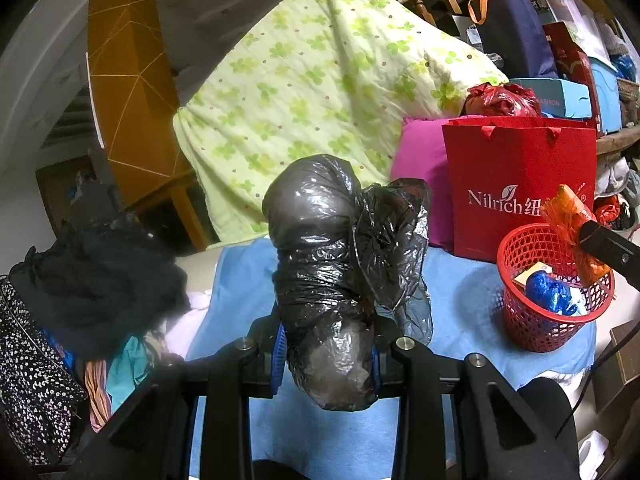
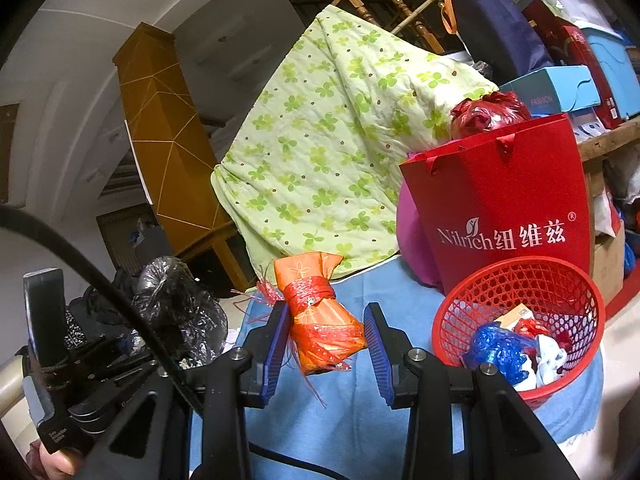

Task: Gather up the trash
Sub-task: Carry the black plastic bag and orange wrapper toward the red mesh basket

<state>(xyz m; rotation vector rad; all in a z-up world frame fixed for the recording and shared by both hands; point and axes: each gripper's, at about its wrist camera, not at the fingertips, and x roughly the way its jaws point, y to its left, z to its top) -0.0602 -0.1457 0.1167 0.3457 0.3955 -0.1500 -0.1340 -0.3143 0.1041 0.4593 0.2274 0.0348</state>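
Grippers both loaded: left gripper (image 1: 330, 354) clamping crumpled black plastic bag (image 1: 328, 256), right gripper (image 2: 326, 344) around orange string-tied packet (image 2: 320, 312), beside red mesh basket (image 2: 520, 280).

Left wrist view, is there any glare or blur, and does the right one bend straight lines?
Left wrist view: glossy highlights on the black plastic bundle; the dark clothes at left look soft. Right wrist view: fisheye curves the white wall and darkens the corners; the orange bundle stays sharp.
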